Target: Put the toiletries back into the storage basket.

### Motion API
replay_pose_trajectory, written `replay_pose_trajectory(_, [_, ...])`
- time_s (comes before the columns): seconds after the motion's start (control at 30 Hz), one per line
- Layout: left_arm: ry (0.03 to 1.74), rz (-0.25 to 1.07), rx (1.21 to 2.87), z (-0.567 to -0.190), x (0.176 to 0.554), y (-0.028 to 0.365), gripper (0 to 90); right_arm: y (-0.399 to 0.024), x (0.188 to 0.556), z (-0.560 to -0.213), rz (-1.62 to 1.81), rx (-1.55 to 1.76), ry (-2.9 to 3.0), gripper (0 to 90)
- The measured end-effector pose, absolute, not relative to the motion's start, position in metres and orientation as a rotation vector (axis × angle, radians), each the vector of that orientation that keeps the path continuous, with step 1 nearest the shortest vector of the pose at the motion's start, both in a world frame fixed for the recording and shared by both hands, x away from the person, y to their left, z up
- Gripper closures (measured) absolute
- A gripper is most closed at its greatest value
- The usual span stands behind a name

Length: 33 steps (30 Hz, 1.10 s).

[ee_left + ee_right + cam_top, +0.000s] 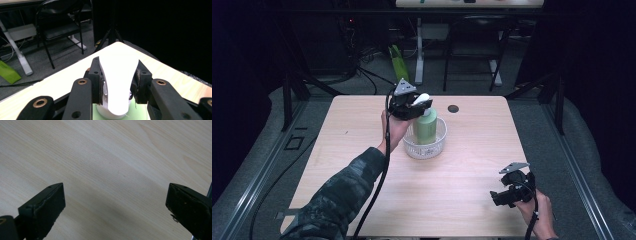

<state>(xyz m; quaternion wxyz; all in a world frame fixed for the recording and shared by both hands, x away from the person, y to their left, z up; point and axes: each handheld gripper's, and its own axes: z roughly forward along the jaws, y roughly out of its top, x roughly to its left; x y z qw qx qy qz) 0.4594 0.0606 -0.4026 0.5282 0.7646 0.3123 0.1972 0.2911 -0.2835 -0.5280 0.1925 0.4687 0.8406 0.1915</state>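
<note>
Seen from the high view: a pale green pump bottle (426,126), standing upright inside a clear ribbed bowl (425,146) near the middle of the light wooden worktop (362,150). Smooth, rounded green body, matte-looking, topped by a white pump head (422,98) with a broad, flattened spout. No label, brand or readable writing made out on bottle or bowl; too small and too dim to tell more.

Held at the top by the left gripper (416,106), clamped on the pump head. Confirmed in the left gripper view: white pump head (117,82) pinched between the two black jaws, pads pressed against both sides, a sliver of green bottle (137,113) below.

Right gripper (502,197) kept low over the near right part of the worktop, well apart from bottle and bowl. In the right gripper view, jaws spread wide with nothing but bare wood grain (107,170) between them.

Also noted: a small dark round hole (453,108) in the worktop just behind the bowl.
</note>
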Motion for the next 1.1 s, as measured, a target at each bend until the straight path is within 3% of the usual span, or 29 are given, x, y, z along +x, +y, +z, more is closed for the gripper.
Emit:
replay_pose_trajectory(0.23, [0.764, 0.449, 1.832, -0.402, 0.457, 0.062, 63.2, -0.283, 0.291, -0.527, 0.542, 1.315, 2.358, 1.9])
replay_pose_trajectory(0.7, [0.755, 0.437, 1.909, -0.391, 0.447, 0.067, 22.5, -0.283, 0.291, -0.527, 0.539, 1.315, 2.361, 1.9])
replay_pose_trajectory(1.1, [0.723, 0.476, 1.951, -0.380, 0.422, 0.089, 9.4, -0.283, 0.290, -0.527, 0.549, 1.317, 2.355, 1.9])
